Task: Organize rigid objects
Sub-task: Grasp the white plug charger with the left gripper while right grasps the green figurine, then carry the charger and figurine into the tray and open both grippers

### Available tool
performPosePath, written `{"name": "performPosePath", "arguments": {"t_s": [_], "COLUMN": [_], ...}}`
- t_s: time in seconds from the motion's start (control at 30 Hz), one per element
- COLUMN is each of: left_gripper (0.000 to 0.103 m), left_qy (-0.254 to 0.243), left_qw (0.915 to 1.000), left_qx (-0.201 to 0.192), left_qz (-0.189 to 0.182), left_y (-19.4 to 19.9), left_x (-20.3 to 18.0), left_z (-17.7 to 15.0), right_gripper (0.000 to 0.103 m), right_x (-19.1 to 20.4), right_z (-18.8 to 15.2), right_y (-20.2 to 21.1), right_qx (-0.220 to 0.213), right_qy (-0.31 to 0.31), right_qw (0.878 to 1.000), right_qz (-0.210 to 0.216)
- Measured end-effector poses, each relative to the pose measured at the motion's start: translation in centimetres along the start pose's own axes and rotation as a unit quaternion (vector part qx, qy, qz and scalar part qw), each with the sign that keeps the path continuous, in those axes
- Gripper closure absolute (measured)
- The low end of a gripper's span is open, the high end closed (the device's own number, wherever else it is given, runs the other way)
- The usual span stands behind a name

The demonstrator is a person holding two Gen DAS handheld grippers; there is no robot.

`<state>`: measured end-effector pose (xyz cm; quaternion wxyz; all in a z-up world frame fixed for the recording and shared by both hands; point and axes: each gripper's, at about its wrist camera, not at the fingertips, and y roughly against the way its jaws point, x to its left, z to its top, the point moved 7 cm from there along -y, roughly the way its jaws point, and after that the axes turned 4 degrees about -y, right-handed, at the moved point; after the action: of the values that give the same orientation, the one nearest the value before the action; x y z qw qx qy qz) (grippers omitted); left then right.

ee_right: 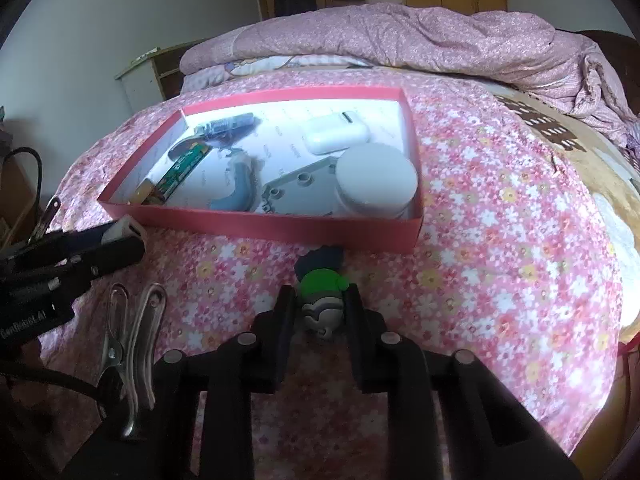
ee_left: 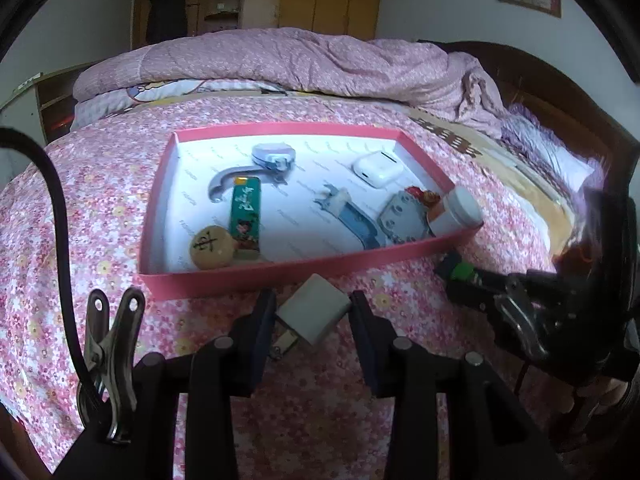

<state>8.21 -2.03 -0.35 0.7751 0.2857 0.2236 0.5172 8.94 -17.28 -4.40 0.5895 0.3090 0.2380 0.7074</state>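
A pink tray sits on the flowered bedspread and holds several small objects. My left gripper is shut on a white charger plug just in front of the tray's near wall; the plug also shows in the right wrist view. My right gripper is shut on a small figurine with a green body, close to the tray's near right corner. The figurine also shows in the left wrist view.
In the tray lie a white earbud case, a green lighter, a round chess piece, a grey plate, a white jar and a blue-grey curved part. A folded pink quilt lies behind. The bed edge is at the right.
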Motion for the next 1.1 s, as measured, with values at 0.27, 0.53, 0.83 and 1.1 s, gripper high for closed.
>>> {"name": "performPosePath", "arguments": {"t_s": [0.27,0.53,0.83,1.1], "left_gripper": [0.064,0.064,0.064,0.064], "left_qy": [0.011,0.02,0.027,0.025], "left_qw": [0.9998,0.9993,0.9989,0.9985], "left_qx": [-0.017,-0.027,-0.026,-0.027], "left_qz": [0.006,0.018,0.026,0.04], "left_y": [0.9,0.9,-0.1,-2.1], "left_x": [0.8,2.1,3.1,2.6], "left_z": [1.1,3.0,4.7,6.0], "right_gripper": [0.078,0.078,0.078,0.078], "right_x": [1.7,3.3,4.1,4.5], "right_z": [-0.5,1.0,3.1,6.0], "right_y": [0.9,2.3,1.9,0.6], "right_qx": [0.002,-0.017,-0.023,-0.038], "right_qy": [0.0,0.003,0.006,0.006], "right_qw": [0.999,0.998,0.997,0.998], "right_qz": [0.036,0.067,0.068,0.059]}}
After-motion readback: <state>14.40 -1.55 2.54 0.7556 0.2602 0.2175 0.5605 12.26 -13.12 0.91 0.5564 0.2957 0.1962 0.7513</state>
